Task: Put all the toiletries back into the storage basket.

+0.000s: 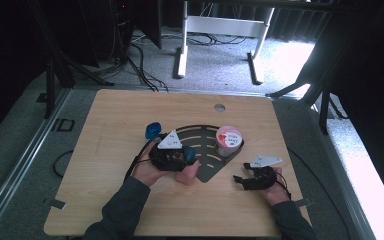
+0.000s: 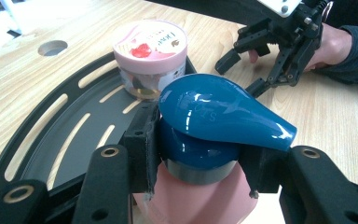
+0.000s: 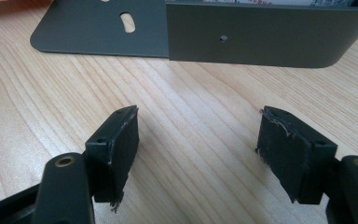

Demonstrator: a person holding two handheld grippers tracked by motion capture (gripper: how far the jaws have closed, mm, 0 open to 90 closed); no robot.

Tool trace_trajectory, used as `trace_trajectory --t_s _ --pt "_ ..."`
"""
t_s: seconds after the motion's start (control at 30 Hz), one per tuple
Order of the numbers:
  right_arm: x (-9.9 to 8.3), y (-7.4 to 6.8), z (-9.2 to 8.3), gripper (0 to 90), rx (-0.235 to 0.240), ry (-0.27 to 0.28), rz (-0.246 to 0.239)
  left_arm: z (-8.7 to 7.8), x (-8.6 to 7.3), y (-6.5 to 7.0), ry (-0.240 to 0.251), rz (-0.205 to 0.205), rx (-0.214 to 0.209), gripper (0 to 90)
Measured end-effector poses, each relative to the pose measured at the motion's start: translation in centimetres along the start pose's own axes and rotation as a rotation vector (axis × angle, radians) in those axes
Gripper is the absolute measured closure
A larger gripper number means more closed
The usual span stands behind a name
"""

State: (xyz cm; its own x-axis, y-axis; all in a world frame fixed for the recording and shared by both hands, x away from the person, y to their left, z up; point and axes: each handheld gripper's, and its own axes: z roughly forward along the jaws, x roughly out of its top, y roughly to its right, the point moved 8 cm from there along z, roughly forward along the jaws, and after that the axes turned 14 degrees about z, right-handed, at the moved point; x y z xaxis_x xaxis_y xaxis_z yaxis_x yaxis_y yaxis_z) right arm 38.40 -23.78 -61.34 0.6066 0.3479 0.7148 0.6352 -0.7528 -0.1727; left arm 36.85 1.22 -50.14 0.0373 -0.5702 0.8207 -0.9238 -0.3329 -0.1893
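A pink bottle [image 1: 186, 175] with a glossy blue pump head [image 2: 219, 114] stands upright at the near edge of the black fan-shaped tray [image 1: 203, 171]. My left gripper [image 2: 200, 158] is shut on the bottle's blue collar, just under the pump head, one pad on each side. In the high view the left gripper [image 1: 187, 162] reaches in from the bottle's left. My right gripper [image 1: 241, 172] rests low on the wood at the right, open, with nothing between its jaws. It faces the tray's side wall [image 3: 261, 32]. The right gripper [image 2: 242, 73] also appears beyond the bottle.
A pink tub with a printed lid [image 1: 228, 140] stands on the tray's far right corner, close behind the bottle [image 2: 150, 46]. A blue object [image 1: 153, 130] lies behind the left hand. The table has a round hole [image 1: 219, 107] near its far edge.
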Motion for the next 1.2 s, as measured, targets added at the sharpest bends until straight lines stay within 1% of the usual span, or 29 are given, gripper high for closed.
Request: trace_trajectory --t_s 0.4,0.5,0.57,0.7,1.0,1.2 --pt "0.0 0.0 0.0 28.9 0.002 -0.001 -0.002 0.9 1.0 -0.3 0.009 -0.015 0.014 52.9" --pt "0.0 0.0 0.0 28.8 0.002 -0.001 -0.003 1.0 1.1 -0.5 0.003 -0.024 0.021 52.8" --pt "0.0 0.0 0.0 28.8 0.002 -0.001 -0.004 1.1 1.1 -0.6 -0.001 -0.022 0.024 52.9" --pt "0.0 0.0 0.0 28.8 0.003 -0.002 -0.005 1.4 1.2 -0.9 0.005 -0.036 0.028 52.8" --pt "0.0 -0.1 0.0 28.8 0.004 -0.001 -0.006 2.0 1.4 -1.3 0.008 -0.049 0.040 52.9" --pt "0.0 -0.1 0.0 28.8 0.004 -0.002 -0.007 2.4 1.6 -1.6 0.017 -0.057 0.041 52.9"
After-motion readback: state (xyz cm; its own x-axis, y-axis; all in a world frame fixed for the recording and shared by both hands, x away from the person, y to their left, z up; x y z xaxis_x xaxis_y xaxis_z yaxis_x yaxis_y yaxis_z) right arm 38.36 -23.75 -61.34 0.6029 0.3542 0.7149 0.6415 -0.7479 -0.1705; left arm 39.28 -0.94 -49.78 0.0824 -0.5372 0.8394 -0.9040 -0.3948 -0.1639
